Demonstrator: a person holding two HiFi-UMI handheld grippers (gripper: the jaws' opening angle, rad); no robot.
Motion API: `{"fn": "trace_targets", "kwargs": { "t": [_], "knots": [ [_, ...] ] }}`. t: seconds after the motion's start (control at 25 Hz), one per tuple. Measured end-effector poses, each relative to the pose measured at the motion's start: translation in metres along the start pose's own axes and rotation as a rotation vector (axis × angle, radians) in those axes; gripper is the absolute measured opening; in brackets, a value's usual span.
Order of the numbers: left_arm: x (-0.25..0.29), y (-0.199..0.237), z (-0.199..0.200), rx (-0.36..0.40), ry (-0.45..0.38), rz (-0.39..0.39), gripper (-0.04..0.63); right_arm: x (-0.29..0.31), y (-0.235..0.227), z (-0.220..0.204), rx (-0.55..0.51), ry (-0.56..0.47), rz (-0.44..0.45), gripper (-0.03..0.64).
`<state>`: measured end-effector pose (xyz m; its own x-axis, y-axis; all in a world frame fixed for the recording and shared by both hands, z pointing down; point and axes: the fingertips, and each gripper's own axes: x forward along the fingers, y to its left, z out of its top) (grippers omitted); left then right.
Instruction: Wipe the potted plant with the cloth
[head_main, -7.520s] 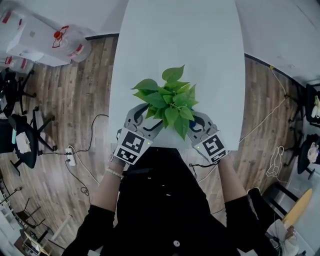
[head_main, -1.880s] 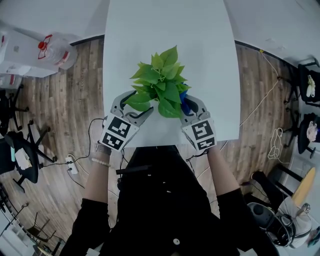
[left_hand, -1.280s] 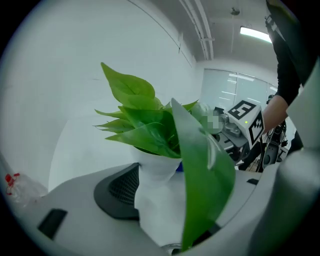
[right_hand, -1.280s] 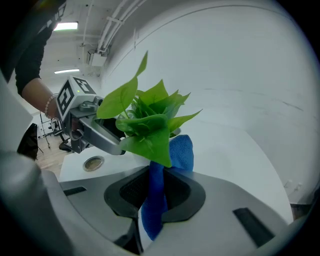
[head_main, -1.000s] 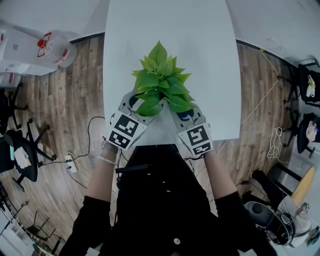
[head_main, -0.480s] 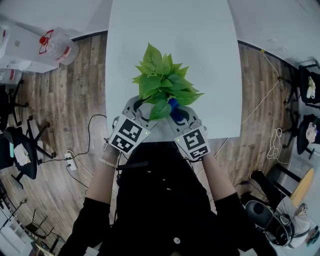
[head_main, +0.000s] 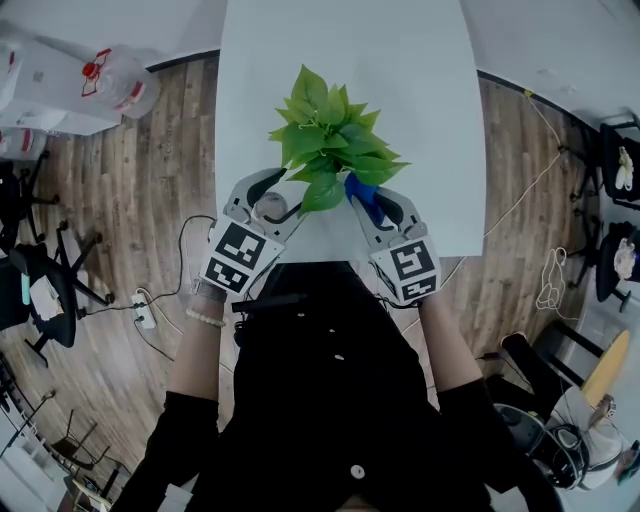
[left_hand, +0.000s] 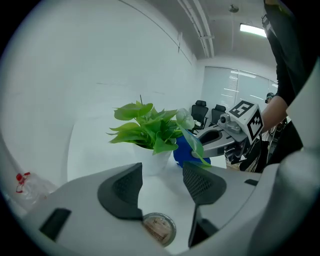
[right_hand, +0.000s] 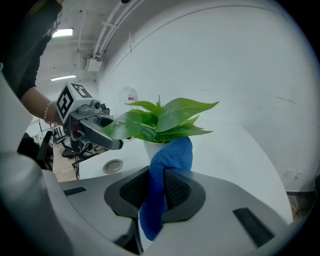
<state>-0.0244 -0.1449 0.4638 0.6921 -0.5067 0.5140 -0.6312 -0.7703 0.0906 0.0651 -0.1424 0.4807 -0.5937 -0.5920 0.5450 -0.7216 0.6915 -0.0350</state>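
A leafy green potted plant (head_main: 330, 135) in a white pot (left_hand: 150, 161) stands near the front edge of the white table (head_main: 340, 50). My right gripper (head_main: 378, 203) is shut on a blue cloth (head_main: 360, 192), which hangs just right of the pot under the low leaves. In the right gripper view the cloth (right_hand: 165, 170) sticks up between the pads of the right gripper (right_hand: 157, 176), close in front of the plant (right_hand: 160, 122). My left gripper (left_hand: 162, 171) stands open to the left of the pot. Its jaws have just been closing, with nothing between them.
A round metal grommet (left_hand: 159, 227) is set in the tabletop under the left gripper. On the wooden floor at the left are a water jug (head_main: 120, 80), office chairs (head_main: 40, 280) and a power strip (head_main: 140, 312) with cables. The table's front edge meets the person's body.
Both grippers have spread apart sideways from beneath the leaves and risen a little. The blue cloth stays in the right gripper. The left jaws have narrowed slightly.
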Motion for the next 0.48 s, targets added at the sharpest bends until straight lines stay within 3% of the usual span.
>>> {"fn": "trace_targets", "kwargs": {
  "t": [0.12, 0.36, 0.48],
  "knots": [
    [-0.01, 0.005, 0.009, 0.015, -0.017, 0.032, 0.231, -0.013, -0.01, 0.005, 0.014, -0.012, -0.04, 0.084],
    [-0.027, 0.016, 0.035, 0.03, -0.065, 0.114, 0.069, -0.038, -0.028, 0.029, 0.019, -0.068, -0.133, 0.084],
    [-0.036, 0.022, 0.05, 0.018, -0.095, 0.156, 0.041, -0.05, -0.038, 0.044, 0.013, -0.098, -0.181, 0.084]
  ]
}}
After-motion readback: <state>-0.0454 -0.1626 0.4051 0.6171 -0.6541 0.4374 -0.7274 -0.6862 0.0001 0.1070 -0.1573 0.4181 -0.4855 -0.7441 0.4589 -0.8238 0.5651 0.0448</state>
